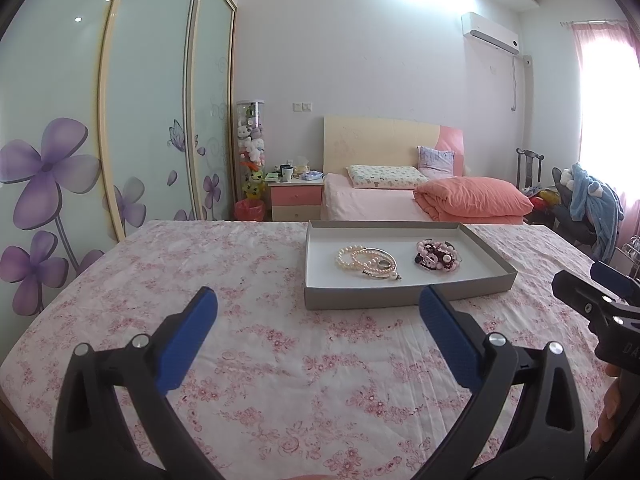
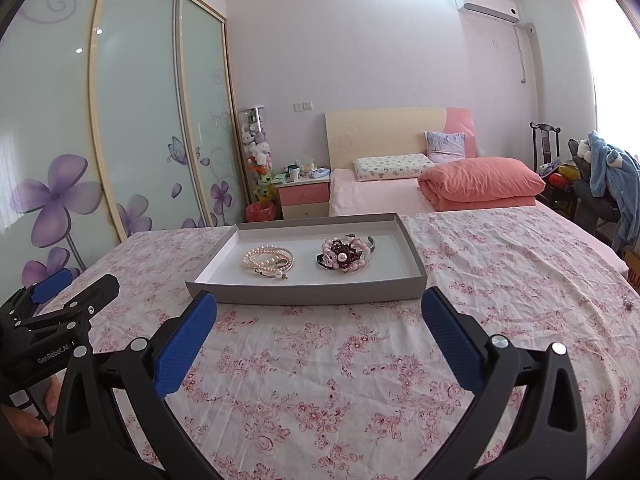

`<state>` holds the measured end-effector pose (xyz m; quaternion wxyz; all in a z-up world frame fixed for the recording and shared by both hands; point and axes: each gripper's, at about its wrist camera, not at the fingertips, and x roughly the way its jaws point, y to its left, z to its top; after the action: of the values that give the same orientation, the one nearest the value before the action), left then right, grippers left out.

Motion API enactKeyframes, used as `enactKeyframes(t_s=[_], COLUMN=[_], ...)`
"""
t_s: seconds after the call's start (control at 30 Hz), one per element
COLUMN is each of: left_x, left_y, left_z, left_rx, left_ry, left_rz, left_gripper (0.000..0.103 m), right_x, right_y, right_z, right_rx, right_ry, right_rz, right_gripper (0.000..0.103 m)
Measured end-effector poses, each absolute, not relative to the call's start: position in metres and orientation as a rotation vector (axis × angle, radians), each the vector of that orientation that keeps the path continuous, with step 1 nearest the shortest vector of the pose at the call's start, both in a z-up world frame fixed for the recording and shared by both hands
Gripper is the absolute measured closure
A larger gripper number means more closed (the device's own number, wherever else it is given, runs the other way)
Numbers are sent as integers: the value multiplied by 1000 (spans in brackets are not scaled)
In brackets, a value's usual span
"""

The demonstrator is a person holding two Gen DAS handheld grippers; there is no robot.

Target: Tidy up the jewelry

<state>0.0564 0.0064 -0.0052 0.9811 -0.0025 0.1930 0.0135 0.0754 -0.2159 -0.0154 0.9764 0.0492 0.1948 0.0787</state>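
Note:
A shallow grey tray point(image 1: 404, 295) point(image 2: 304, 294) with a white floor lies on the floral tablecloth. Inside it, a pile of pale pearl bracelets with a silver ring point(image 1: 366, 262) point(image 2: 267, 261) rests on the left, and a heap of pink and dark red beaded jewelry point(image 1: 436, 255) point(image 2: 344, 255) on the right. My left gripper point(image 1: 318, 300) hovers open, short of the tray's near wall, nothing between its blue pads. My right gripper point(image 2: 320, 304) is open too, just in front of the tray. Each gripper shows at the edge of the other's view point(image 1: 592, 304) point(image 2: 56, 304).
The pink floral cloth point(image 2: 500, 280) covers the whole table. A small dark object point(image 2: 629, 304) lies on it at the far right. Behind stand a bed point(image 1: 400, 200), a nightstand point(image 1: 296, 196), a sliding wardrobe point(image 1: 120, 120) and a chair with clothes point(image 1: 588, 200).

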Motion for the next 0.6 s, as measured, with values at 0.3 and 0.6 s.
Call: enactKeyframes(t_s=[0.3, 0.6], left_x=[57, 56], left_y=[6, 3], left_z=[-5, -6], left_rx=[-5, -5], left_ry=[390, 397], left_rz=[27, 23], left_gripper=[4, 4], right_x=[76, 76], right_y=[-216, -216], right_z=[-16, -16], right_rx=[100, 100], right_ry=[394, 395], right_rz=[158, 158], right_gripper=[2, 2])
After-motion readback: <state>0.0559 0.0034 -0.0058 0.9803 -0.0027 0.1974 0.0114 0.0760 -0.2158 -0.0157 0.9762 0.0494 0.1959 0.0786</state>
